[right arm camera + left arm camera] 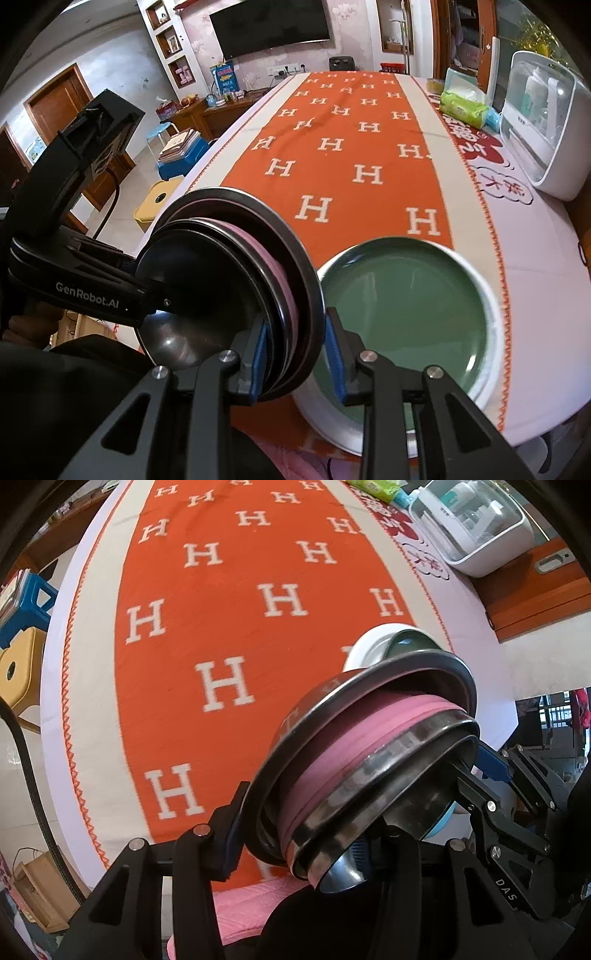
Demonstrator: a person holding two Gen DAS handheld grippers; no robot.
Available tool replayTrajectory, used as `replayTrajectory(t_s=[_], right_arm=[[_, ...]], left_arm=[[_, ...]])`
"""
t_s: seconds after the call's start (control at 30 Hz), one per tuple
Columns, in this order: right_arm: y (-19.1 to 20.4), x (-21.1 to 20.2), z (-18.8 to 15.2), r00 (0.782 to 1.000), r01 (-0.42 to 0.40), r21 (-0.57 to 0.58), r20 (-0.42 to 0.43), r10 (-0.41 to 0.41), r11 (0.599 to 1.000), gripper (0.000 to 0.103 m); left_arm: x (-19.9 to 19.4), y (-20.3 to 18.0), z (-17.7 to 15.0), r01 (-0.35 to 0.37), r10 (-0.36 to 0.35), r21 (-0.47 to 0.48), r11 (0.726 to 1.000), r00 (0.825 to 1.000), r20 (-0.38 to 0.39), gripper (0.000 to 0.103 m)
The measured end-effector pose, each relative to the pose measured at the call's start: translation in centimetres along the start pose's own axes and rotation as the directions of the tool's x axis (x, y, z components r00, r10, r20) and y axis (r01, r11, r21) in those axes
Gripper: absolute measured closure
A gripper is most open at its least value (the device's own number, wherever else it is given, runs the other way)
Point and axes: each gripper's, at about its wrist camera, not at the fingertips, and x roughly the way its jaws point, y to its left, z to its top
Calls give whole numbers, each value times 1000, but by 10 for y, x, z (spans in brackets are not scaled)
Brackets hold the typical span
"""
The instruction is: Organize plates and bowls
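A nested stack of steel bowls (369, 753) with a pink bowl (388, 720) sandwiched in it hangs tipped on its side above the orange cloth. My left gripper (295, 842) is shut across the stack's lower edge. My right gripper (297, 362) clamps the same stack's (236, 280) rims between its blue pads (258, 362); its fingers also show at the right of the left wrist view as the right gripper (495, 771). Beside the stack a green plate (399, 314) lies on a white plate (332, 417) on the table.
The long table wears an orange cloth (343, 155) with white H letters. A white lidded appliance (546, 122) and green packets (461, 107) stand along the right side. Blue and yellow stools (177, 162) stand on the floor to the left.
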Motion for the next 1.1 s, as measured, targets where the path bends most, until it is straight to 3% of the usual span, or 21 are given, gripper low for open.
replayTrajectory(t_s=[0.4,1.1], right_arm=[[-57,-27,-2,1000,13,-12,28,-12,1000,74],[-127,-15,-7,996,-1,-52,-85,-4,999,74]], left_arm=[[6,-61,19,0,-1,24,1000,999,43,58],[57,-110,30,22,-25,-68,997,999,-39,59]])
